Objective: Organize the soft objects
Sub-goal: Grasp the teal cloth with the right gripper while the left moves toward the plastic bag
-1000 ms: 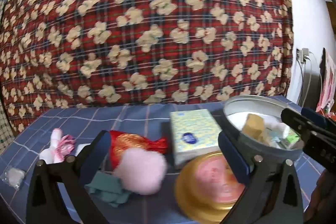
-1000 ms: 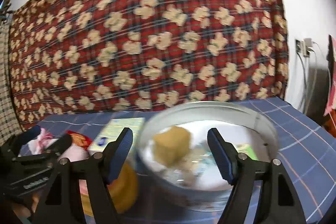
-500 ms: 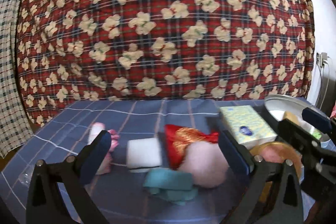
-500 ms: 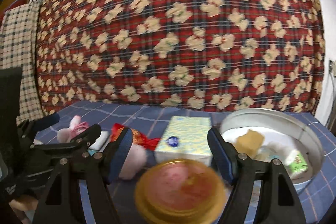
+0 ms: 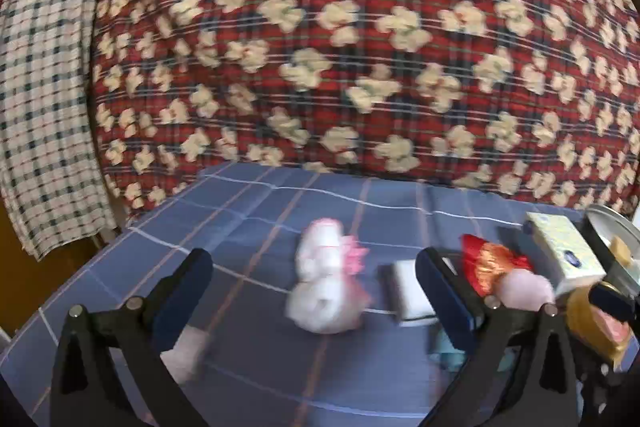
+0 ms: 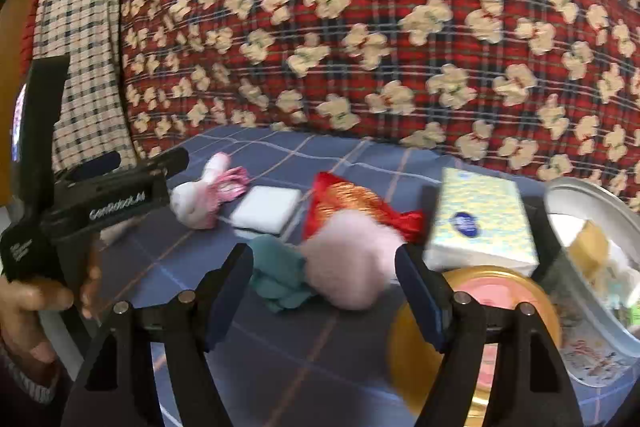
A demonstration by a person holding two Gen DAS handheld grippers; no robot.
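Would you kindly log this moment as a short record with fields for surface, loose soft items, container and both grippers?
surface: blue checked cloth
loose soft items: pink pompom, teal cloth, red and gold pouch, white sponge, white and pink plush
container: metal tub, already holding a few items
left gripper: open, empty
right gripper: open, empty
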